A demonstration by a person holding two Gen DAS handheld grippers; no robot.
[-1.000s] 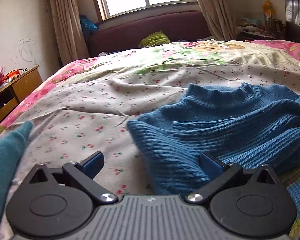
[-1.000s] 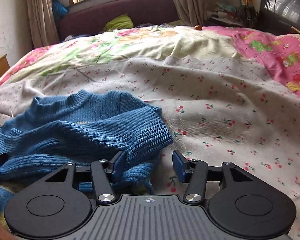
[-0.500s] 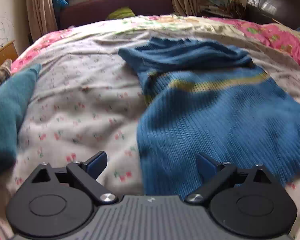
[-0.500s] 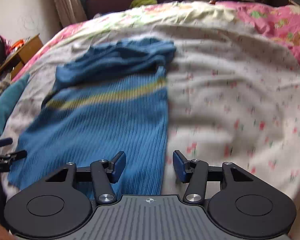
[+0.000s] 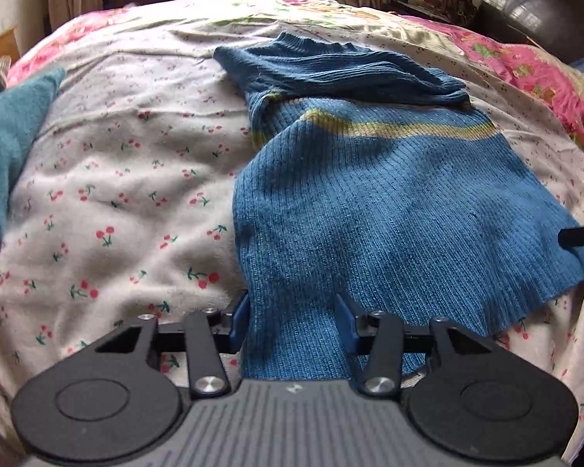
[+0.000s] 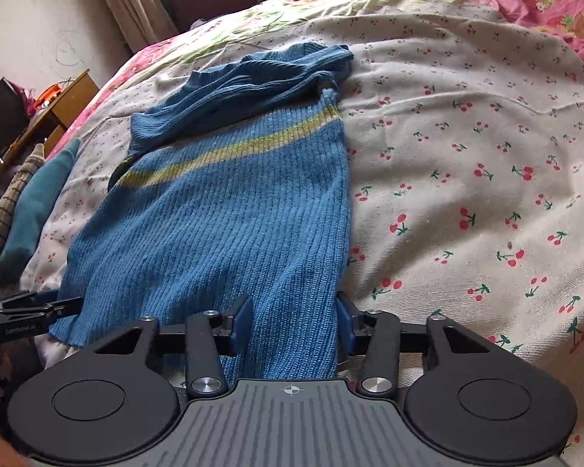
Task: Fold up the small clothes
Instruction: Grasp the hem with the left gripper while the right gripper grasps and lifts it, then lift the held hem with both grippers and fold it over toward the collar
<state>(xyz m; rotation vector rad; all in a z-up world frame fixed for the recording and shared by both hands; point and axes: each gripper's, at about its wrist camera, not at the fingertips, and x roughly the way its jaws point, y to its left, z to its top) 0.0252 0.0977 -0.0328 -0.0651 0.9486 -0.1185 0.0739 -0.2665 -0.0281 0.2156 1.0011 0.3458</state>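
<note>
A blue ribbed sweater [image 5: 370, 194] with a yellow-green stripe lies stretched out on the cherry-print sheet [image 5: 116, 194], its collar end bunched at the far side. My left gripper [image 5: 292, 321] straddles the near left corner of the hem; its jaws are closing with the knit between them. My right gripper [image 6: 294, 321] straddles the near right corner of the same sweater [image 6: 222, 214], jaws also closing around the fabric. Each view catches the other gripper at the hem's opposite corner: the right gripper's tip [image 5: 582, 235] and the left gripper [image 6: 31, 307].
A teal garment [image 5: 4, 144] and a striped cloth [image 6: 4, 210] lie at the bed's left edge. A wooden nightstand [image 6: 58, 113] stands beyond them. A pink floral quilt [image 5: 525, 66] covers the right side, near a dark headboard [image 5: 545, 4].
Both grippers came back from the collar end to the near hem and tipped downward. The sweater now lies stretched lengthwise. Both pairs of jaws have narrowed, the left by a lot.
</note>
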